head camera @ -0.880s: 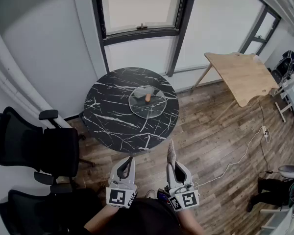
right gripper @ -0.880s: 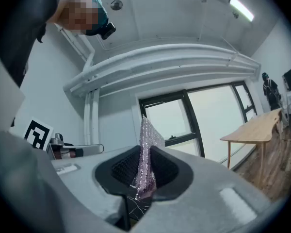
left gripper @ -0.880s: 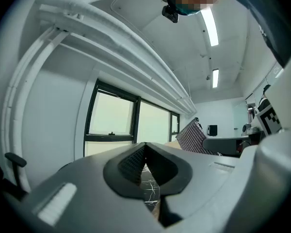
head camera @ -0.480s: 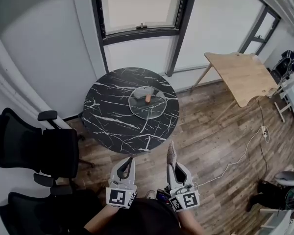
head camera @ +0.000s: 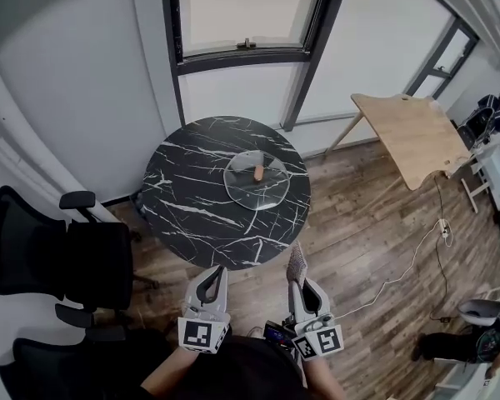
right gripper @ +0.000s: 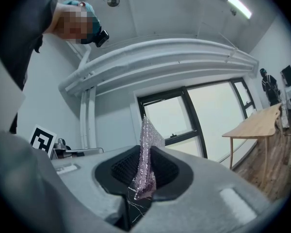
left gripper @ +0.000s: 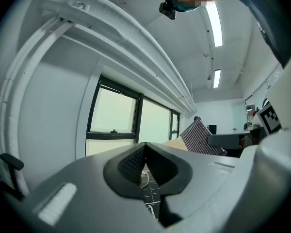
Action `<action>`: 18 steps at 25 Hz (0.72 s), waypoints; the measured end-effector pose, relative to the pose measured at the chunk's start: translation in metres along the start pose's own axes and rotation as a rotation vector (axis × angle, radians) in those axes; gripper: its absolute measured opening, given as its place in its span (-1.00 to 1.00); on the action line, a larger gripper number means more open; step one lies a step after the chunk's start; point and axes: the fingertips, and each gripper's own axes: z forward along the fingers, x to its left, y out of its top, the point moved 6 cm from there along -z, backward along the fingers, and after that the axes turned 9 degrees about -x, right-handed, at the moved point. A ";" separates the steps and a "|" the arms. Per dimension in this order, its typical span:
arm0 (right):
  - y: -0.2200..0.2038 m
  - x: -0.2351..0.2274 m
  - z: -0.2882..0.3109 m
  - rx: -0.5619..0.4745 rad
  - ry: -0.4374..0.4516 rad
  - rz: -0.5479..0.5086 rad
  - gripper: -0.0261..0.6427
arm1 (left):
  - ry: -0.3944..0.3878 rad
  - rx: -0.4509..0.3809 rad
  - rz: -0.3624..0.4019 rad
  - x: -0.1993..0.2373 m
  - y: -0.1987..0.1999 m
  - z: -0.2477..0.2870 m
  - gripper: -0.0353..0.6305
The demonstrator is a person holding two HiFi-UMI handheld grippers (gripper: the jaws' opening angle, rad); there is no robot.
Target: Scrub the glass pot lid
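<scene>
The glass pot lid (head camera: 256, 178) with a brown knob lies flat on the round black marble table (head camera: 192, 198), right of its centre. Both grippers are held low, near the person's body, well short of the table. My left gripper (head camera: 210, 277) is shut with nothing between its jaws (left gripper: 144, 165). My right gripper (head camera: 300, 283) is shut on a pinkish-silver mesh scrubbing cloth (head camera: 297, 264), which stands up from the jaws (right gripper: 146, 159).
Two black office chairs (head camera: 62, 257) stand left of the table. A tilted wooden desk (head camera: 412, 136) is at the right, with a white cable (head camera: 400, 269) on the wood floor. A window and wall are behind the table.
The view has shifted slightly closer to the table. Both grippers keep their pose, the right one still holding the cloth.
</scene>
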 end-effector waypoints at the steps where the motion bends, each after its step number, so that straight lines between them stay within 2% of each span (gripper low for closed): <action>1: -0.003 0.003 0.007 -0.003 -0.005 0.002 -0.72 | -0.009 0.007 -0.001 0.007 -0.001 0.001 -0.88; 8: -0.009 0.020 0.045 0.000 -0.056 -0.064 -0.72 | -0.058 0.036 -0.063 0.047 -0.007 0.011 -0.88; 12: -0.013 0.017 0.053 0.018 -0.079 -0.079 -0.72 | -0.024 0.006 -0.088 0.056 -0.013 0.013 -0.88; 18: -0.030 -0.018 0.080 0.063 -0.094 -0.077 -0.72 | -0.041 0.030 -0.052 0.058 -0.021 0.038 -0.88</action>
